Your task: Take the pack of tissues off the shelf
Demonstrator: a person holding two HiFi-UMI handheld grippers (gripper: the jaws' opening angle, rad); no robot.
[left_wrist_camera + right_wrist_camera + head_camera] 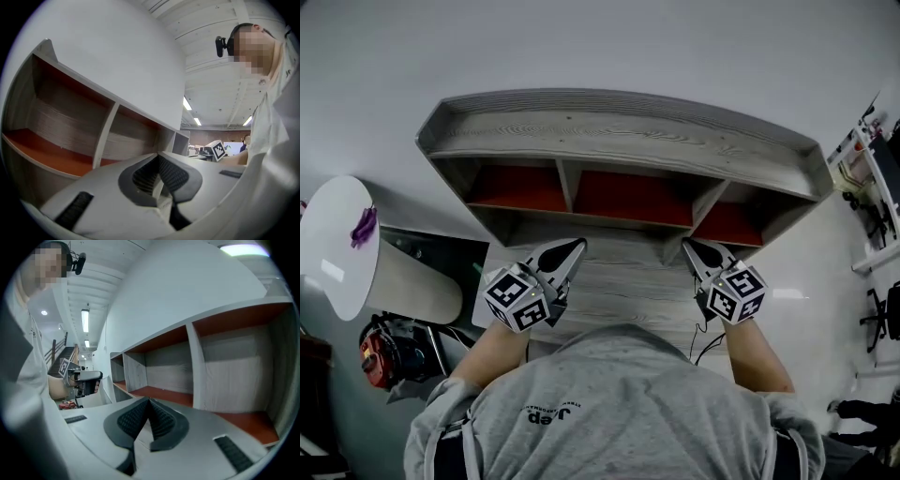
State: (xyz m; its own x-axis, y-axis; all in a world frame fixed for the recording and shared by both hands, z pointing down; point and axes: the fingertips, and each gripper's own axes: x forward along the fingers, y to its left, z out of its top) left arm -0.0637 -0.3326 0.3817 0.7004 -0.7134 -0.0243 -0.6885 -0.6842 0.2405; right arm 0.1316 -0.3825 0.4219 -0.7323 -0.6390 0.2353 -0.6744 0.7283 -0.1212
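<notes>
Grey-wood shelf [628, 131] top half-hides its red bays [628, 199]; left tongs [574, 246] and right tongs [690, 246] clenched empty.

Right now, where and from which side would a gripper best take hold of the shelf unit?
Probably the shelf unit's upright divider, by its front edge, coming straight in from the open front. It is a thin board standing between empty compartments, so the jaws could straddle it.
</notes>
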